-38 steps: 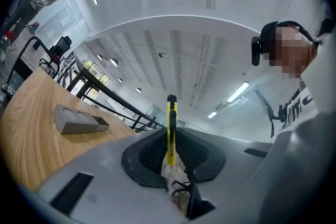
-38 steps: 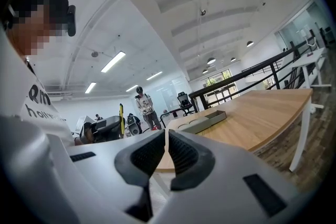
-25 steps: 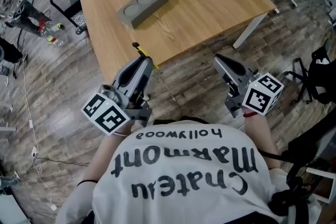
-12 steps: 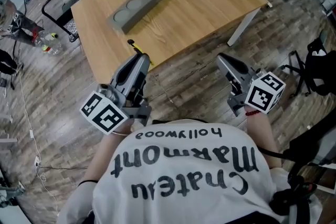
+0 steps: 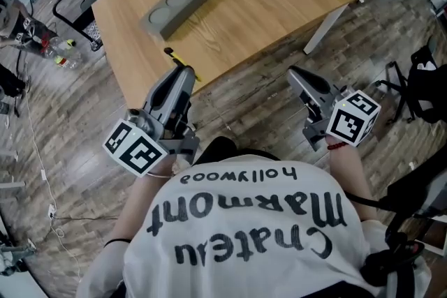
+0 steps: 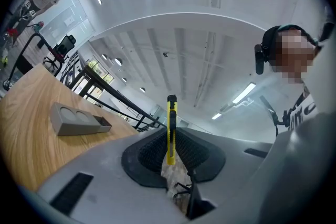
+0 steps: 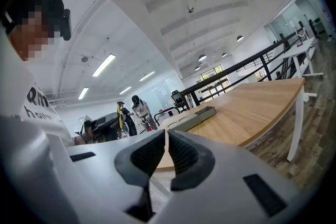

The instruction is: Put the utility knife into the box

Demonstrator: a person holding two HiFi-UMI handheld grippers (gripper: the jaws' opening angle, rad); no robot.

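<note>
Left gripper (image 5: 180, 80) is clamped on the knife (image 5: 178, 61). The yellow body sits pinched between the ribbed pads and its black tip pokes out past the jaws. The knife hangs right over the desk's (image 5: 279, 3) near edge, close to the near left corner, and I can't tell if it touches the wood. The box (image 5: 185, 0) is well apart from it, lying diagonally near the far left corner of the desk, with two round recesses and an open compartment at its far end. Right gripper (image 5: 297, 75) is off the desk over the floor (image 5: 265, 108), jaws pretty much closed with just a thin slit and nothing in them.
</note>
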